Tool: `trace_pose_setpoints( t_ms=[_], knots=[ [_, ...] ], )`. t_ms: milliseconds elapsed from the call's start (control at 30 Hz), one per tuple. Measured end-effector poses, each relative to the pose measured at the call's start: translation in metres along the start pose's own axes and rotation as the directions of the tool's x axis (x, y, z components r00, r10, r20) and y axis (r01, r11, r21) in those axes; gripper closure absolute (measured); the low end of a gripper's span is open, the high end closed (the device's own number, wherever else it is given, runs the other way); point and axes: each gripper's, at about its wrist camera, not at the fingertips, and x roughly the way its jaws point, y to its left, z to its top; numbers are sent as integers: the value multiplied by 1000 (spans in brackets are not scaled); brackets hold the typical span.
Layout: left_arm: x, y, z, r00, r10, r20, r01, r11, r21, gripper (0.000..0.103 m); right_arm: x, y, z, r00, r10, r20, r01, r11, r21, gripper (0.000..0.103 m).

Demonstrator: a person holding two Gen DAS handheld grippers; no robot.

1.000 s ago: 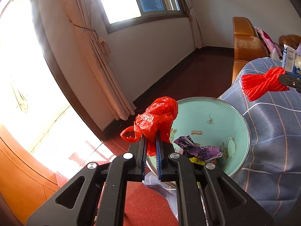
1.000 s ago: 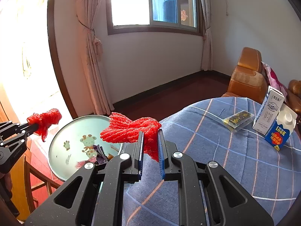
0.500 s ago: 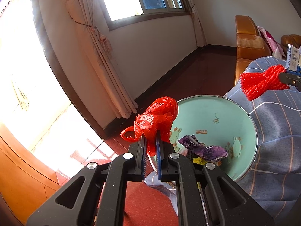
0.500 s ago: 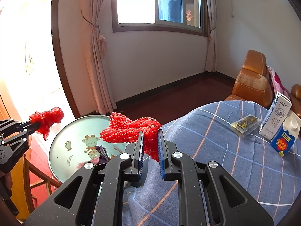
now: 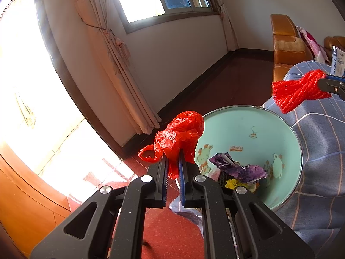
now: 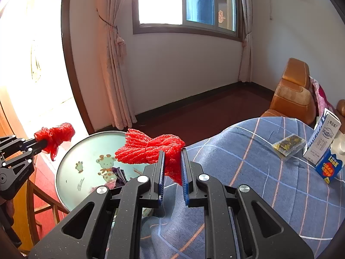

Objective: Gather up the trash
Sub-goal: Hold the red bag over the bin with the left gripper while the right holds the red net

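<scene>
I face a white wall [image 6: 183, 64] with a sliding window [image 6: 187, 2], bright daylight pouring through. Pale pink curtains [image 6: 114, 69] hang tied back beside it. The floor [image 6: 204, 112] is dark reddish-brown. To my right stands a tan, possibly leather, armchair [image 6: 293, 97]; far left, glare washes out a doorway [image 5: 28, 75].

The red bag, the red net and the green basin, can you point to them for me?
red bag [image 5: 183, 131]: left wrist view, on its crinkled middle.
red net [image 6: 148, 149]: right wrist view, on the bunched middle.
green basin [image 5: 241, 127]: left wrist view, on its bare inner wall.
</scene>
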Motion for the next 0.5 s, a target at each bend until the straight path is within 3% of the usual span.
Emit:
trace_pose_setpoints(
  t_ms=[500],
  knots=[
    [-2,0,0,1000,-4,5,4,1000,0,95,-1,9,6,1000,13,6,-13,1000,-27,88]
  ],
)
